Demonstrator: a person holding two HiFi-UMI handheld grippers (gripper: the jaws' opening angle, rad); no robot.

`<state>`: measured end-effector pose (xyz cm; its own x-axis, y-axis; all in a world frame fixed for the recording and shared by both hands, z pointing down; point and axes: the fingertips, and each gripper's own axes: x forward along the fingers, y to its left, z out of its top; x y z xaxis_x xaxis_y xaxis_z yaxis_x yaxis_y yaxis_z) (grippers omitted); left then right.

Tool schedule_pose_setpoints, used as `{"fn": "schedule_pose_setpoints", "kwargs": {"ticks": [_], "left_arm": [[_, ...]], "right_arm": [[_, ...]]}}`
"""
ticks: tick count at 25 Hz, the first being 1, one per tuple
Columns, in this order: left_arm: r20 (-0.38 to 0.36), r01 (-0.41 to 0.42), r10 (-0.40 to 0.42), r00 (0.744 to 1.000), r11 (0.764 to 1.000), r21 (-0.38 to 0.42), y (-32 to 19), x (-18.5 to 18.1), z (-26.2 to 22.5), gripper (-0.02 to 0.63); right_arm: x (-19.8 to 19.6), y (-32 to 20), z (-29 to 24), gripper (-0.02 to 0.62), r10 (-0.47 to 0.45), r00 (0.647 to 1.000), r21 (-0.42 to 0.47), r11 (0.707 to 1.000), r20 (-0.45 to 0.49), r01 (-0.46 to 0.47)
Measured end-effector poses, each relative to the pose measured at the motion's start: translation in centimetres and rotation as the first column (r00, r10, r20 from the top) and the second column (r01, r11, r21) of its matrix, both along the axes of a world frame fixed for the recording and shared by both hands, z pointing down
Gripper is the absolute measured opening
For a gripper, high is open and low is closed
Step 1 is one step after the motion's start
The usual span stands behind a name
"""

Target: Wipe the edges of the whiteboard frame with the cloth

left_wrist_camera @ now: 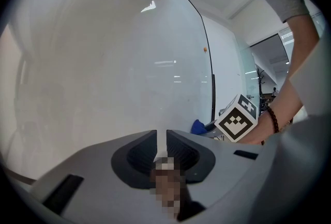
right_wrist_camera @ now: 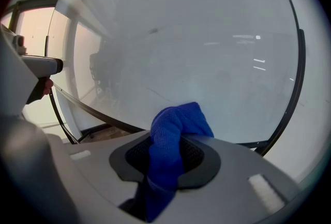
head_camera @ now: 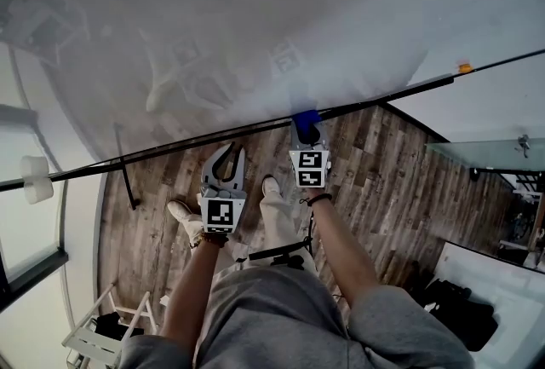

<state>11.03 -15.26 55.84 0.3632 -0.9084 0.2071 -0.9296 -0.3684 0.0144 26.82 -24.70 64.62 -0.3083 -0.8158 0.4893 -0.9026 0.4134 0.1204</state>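
The whiteboard (head_camera: 255, 18) fills the upper head view, and its dark bottom frame edge (head_camera: 170, 150) runs across from left to right. My right gripper (head_camera: 307, 135) is shut on a blue cloth (head_camera: 305, 120), which is pressed to that edge. In the right gripper view the cloth (right_wrist_camera: 176, 130) bunches up between the jaws against the board, with the frame (right_wrist_camera: 298, 73) curving at the right. My left gripper (head_camera: 225, 156) hovers just below the edge, left of the cloth. Its jaws (left_wrist_camera: 161, 137) stand together with nothing between them.
An orange magnet (head_camera: 464, 67) sits on the frame at the far right. A white object (head_camera: 36, 180) hangs at the frame's left end, and a stand leg (head_camera: 126, 175) drops beside it. Below lie the wooden floor (head_camera: 383, 180), a white rack (head_camera: 102, 333) and black bags (head_camera: 460, 312).
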Motion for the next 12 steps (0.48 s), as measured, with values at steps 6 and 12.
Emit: {"fn": "schedule_pose_setpoints", "kwargs": {"ticks": [6,12], "left_arm": [[-0.002,0.002,-0.002,1.000,1.000,-0.008,0.4,-0.9,0.1,0.051],[0.001,0.003,-0.003,1.000,1.000,-0.009,0.7,-1.9,-0.1,0.051]], "right_arm": [[-1.0,0.3,0.0,0.114,0.004,1.000,-0.008,1.000,0.000,-0.004],[-1.9,0.6,-0.1,0.114,0.003,1.000,-0.011,1.000,0.003,-0.003]]}}
